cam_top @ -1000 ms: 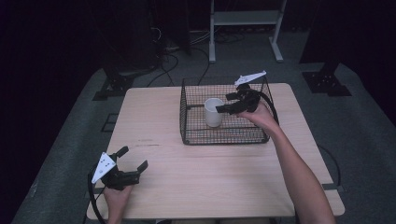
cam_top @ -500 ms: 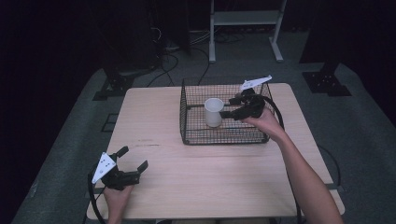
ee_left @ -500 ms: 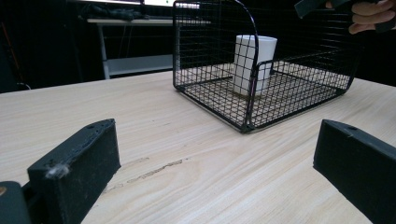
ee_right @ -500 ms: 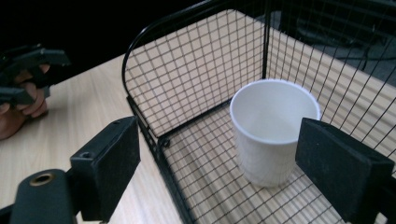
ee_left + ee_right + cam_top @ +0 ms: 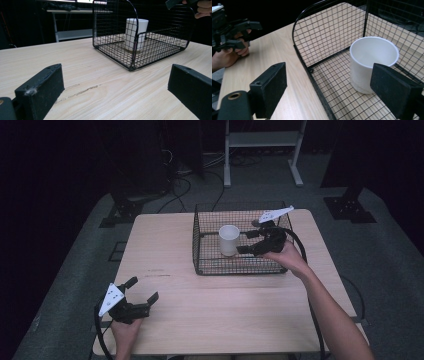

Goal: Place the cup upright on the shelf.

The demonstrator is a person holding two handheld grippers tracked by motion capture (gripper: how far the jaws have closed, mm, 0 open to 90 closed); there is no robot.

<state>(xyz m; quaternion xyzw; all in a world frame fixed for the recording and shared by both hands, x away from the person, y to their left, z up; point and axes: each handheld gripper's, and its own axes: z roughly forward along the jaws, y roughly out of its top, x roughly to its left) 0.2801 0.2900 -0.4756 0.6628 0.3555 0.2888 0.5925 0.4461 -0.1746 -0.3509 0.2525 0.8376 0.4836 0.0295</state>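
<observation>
A white cup (image 5: 229, 240) is seen standing upright inside the wire basket (image 5: 210, 265) on the bench (image 5: 165, 250). The right tongs (image 5: 246, 242) are held open just beside the cup, gripping nothing. The left tongs (image 5: 144, 290) are held open over the bench's near-left corner, well apart from the basket

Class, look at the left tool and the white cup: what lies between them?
In the left gripper view, bare tabletop, then the basket's wire wall, lie between the left tool and the cup.
</observation>
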